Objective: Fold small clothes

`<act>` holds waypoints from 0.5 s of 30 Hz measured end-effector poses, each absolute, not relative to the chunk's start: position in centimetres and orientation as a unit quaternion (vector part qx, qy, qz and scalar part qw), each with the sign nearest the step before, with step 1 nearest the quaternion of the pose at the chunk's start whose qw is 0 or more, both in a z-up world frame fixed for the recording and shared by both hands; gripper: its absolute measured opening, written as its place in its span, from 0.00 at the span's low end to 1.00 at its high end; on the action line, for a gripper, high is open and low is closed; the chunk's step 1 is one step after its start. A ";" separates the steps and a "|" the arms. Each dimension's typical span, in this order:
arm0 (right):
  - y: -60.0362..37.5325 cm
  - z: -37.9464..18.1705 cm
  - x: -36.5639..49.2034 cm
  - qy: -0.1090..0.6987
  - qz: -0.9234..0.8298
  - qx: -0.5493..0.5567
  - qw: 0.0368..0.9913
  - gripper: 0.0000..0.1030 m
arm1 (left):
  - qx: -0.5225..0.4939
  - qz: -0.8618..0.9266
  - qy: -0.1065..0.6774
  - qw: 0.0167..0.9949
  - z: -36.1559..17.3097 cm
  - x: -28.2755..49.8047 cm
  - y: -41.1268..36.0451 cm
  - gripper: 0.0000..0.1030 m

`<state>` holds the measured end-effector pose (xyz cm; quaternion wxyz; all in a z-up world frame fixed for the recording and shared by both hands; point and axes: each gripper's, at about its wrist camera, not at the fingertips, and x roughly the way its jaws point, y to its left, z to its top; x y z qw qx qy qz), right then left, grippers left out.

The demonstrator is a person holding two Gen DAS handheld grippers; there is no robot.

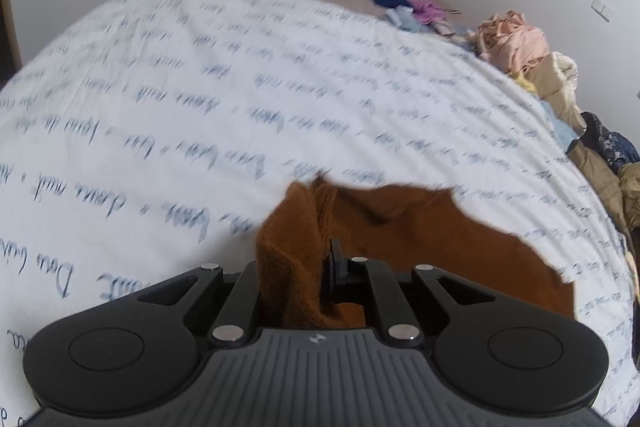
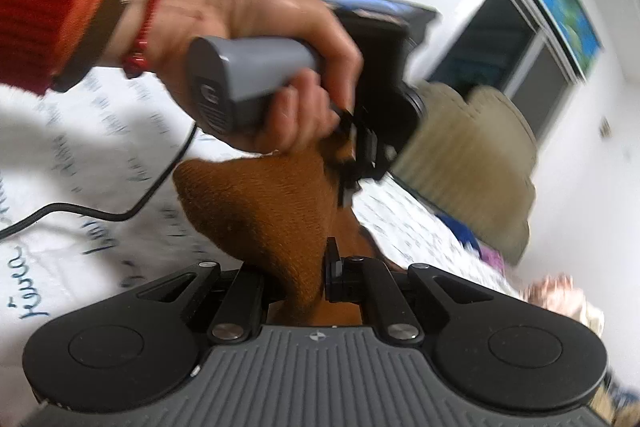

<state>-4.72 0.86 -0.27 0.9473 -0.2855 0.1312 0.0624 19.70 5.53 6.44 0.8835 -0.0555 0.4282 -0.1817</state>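
You have the brown knit cloth pinched tight in both grippers, left and right, lifted just over the bed. Next, bring the two ends together. Only the right view shows your hand; only the left shows the clothes pile.

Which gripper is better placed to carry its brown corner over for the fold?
Probably the left gripper: like the right gripper, it is shut on the brown garment, but open bedsheet lies ahead of it. The right faces the left hand.
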 end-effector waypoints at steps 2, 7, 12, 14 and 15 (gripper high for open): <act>-1.2 0.6 -5.1 0.133 0.049 -0.250 0.958 0.10 | -0.044 -0.184 0.423 0.886 7.3 19.6 3.7 0.09; -6.8 1.5 -5.8 0.145 0.013 -0.158 0.977 0.10 | -0.011 -0.199 0.411 0.889 8.2 19.0 -2.0 0.09; -11.5 0.7 -6.3 0.154 -0.025 -0.105 0.982 0.10 | 0.047 -0.223 0.393 0.891 8.3 17.7 -9.0 0.09; -13.1 0.5 -6.6 0.157 -0.039 -0.089 0.983 0.10 | 0.067 -0.234 0.389 0.888 8.1 17.1 -11.6 0.09; -13.9 0.3 -6.5 0.158 -0.046 -0.082 0.983 0.10 | 0.075 -0.240 0.390 0.886 7.9 16.9 -12.9 0.09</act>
